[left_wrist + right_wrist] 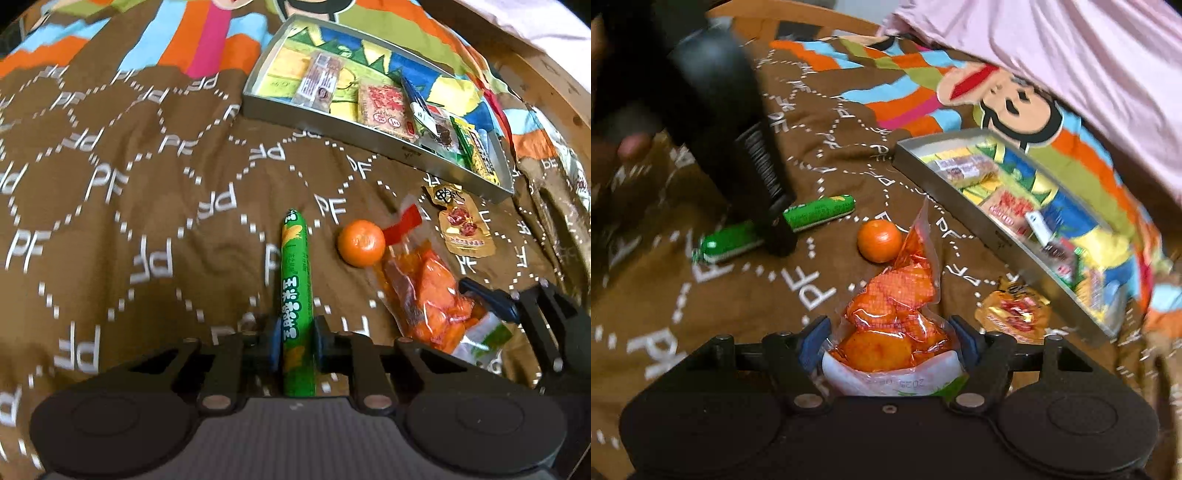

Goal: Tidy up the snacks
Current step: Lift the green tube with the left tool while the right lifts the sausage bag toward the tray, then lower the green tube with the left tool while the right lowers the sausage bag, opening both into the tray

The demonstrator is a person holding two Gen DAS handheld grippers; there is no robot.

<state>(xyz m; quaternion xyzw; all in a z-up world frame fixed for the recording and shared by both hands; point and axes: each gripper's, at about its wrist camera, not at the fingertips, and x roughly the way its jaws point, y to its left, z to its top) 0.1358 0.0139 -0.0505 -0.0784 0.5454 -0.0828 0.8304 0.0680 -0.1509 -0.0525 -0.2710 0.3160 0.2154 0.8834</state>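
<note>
Both wrist views look steeply down, close, sharing the tray (332,122) and mandarin (361,243).

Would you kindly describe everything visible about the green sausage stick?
The green sausage stick is a slim tube in glossy green wrap with white lettering and yellow corn pictures, its ends crimped. It lies flat on the brown patterned bedspread, left of the orange. The left tongs are shut on its near part.
</note>
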